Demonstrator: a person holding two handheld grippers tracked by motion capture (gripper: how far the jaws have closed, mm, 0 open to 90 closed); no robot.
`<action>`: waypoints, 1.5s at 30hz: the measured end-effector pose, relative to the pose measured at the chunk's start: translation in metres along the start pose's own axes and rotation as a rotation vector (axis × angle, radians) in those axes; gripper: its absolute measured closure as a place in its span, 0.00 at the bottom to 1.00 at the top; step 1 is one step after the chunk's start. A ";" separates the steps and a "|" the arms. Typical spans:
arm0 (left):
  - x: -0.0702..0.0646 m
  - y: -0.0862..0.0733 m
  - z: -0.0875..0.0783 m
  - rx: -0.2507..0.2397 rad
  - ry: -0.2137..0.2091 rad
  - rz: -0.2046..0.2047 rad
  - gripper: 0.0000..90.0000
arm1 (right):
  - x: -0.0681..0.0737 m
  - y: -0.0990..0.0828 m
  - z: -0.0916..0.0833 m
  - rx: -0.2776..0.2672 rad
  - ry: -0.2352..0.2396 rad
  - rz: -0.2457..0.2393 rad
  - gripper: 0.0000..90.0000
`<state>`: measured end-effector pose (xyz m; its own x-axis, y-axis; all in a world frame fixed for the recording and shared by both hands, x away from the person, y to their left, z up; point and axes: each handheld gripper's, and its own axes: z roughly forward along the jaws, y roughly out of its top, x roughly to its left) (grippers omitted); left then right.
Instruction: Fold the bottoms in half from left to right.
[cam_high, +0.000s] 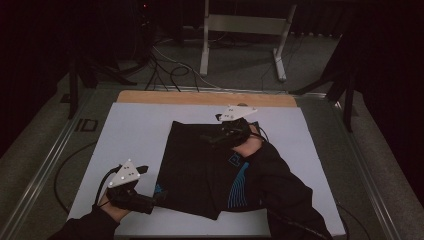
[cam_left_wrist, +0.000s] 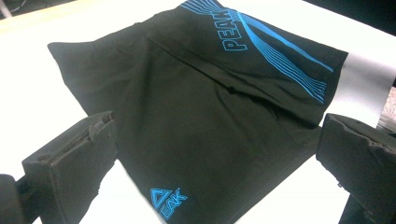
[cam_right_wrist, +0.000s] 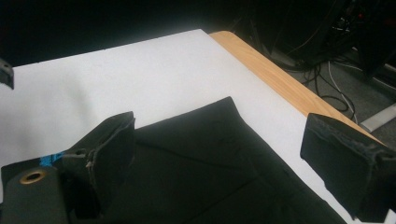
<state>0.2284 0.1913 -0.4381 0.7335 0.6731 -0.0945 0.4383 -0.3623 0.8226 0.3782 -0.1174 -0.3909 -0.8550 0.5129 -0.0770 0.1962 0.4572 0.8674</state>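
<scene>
Left hand-held gripper (cam_high: 150, 200), jaws spread wide, sits at the near corner of the black folded shorts with blue printed stripes (cam_high: 200, 165) on the white tabletop (cam_high: 135, 130); risk: pinching one layer only, so the fold peels apart. Right hand-held gripper (cam_high: 222, 136), also released, hovers over the far edge; uneven lifting would skew the cloth.

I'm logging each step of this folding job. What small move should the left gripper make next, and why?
Probably ease the left gripper forward and down to close on the near corner of the shorts. Its jaws stand wide open either side of that corner, just short of the cloth, holding nothing. The right gripper is also open, over the far corner, so neither has a grip for a fold yet.
</scene>
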 end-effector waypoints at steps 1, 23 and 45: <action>0.000 0.000 0.001 0.006 0.005 -0.003 0.00 | 0.000 0.000 0.003 0.004 0.001 0.005 0.12; 0.007 -0.028 0.022 0.107 0.052 -0.048 0.00 | 0.010 0.007 0.079 0.030 0.080 0.003 0.12; 0.019 -0.055 0.041 0.303 -0.043 0.004 0.03 | 0.011 -0.007 0.121 0.082 0.116 0.028 0.12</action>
<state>0.2395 0.1974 -0.5084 0.7538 0.6459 -0.1208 0.5659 -0.5446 0.6190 0.4251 -0.0268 -0.4569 -0.8976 0.4408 0.0085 0.2555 0.5045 0.8248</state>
